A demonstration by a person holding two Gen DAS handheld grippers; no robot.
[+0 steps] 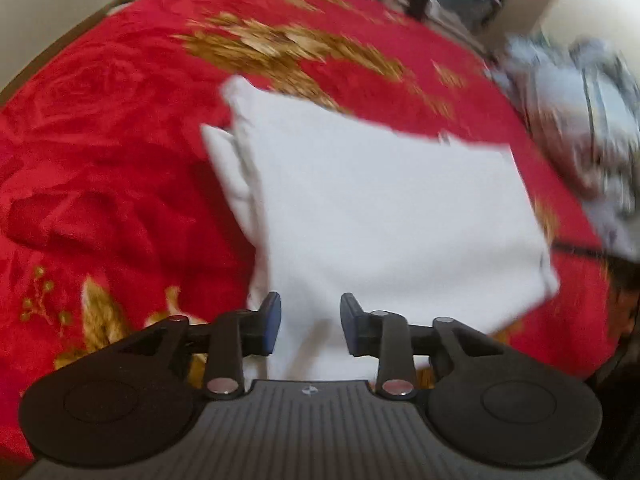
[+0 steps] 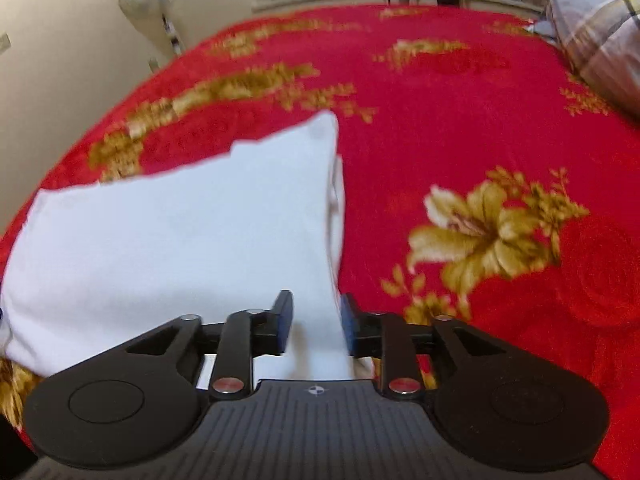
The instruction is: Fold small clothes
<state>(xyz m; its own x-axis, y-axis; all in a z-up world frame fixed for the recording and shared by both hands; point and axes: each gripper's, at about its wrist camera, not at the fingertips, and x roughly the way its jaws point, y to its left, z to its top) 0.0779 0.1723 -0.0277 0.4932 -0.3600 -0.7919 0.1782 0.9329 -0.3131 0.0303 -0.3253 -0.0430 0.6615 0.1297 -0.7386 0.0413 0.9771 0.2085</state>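
White garment (image 1: 384,216) on red floral blanket (image 1: 100,140)

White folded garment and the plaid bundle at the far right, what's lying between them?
Only bare red floral blanket separates the white folded garment from the plaid bundle, seen in the right wrist view.

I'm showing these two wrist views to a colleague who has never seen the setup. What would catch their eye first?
Most striking is the bright red plush blanket with gold flowers, filling both views. On it, nearest the cameras, lies a folded white garment, its near edge between the open jaws of the left gripper and right gripper. A plaid grey bundle of cloth sits at the far right.
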